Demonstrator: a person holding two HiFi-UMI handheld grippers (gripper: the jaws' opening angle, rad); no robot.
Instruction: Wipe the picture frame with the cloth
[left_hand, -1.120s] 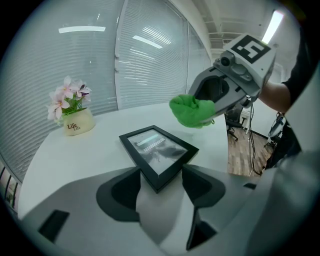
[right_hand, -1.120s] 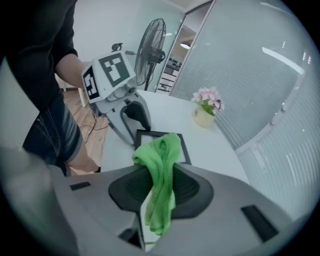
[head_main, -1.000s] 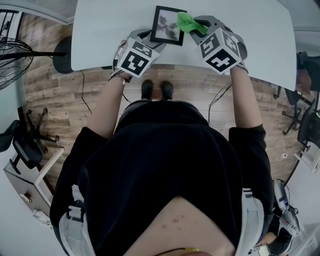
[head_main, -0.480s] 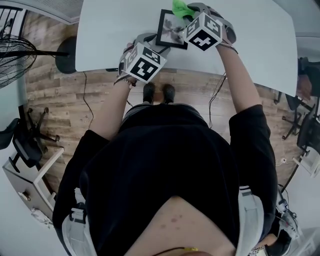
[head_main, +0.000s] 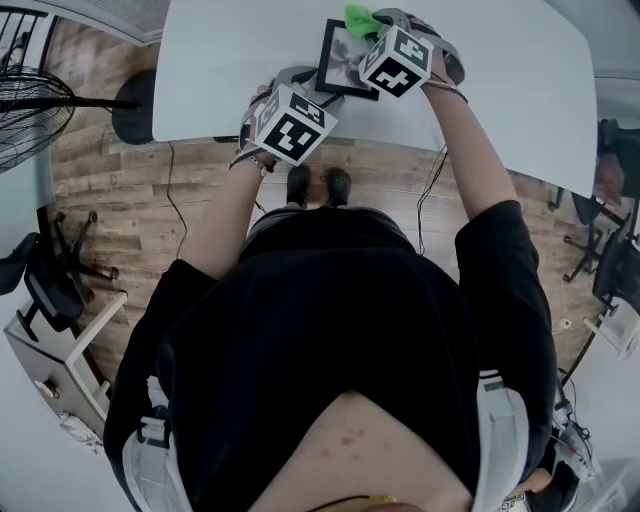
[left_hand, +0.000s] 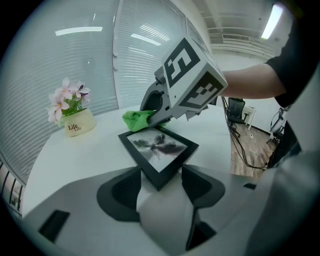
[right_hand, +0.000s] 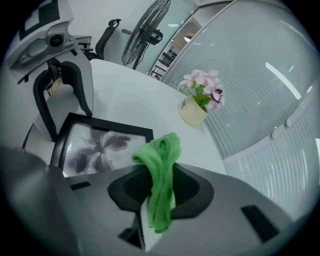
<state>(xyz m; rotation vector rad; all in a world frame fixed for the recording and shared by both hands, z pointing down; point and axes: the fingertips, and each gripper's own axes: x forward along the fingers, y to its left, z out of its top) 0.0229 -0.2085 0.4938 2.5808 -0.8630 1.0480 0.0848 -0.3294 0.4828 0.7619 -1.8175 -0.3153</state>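
White table (head_main: 520, 80) on wood floor (head_main: 150, 200) — fan (right_hand: 145, 32), blinds (left_hand: 145, 60)

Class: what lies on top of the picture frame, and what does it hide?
The green cloth, clamped in the right gripper, lies over the far corner of the picture frame and hides that corner. Nothing else lies on it. The left gripper clamps the near corner.

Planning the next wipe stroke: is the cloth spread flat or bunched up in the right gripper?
Bunched. The green cloth is a narrow, folded wad pinched in the right gripper, not spread out.
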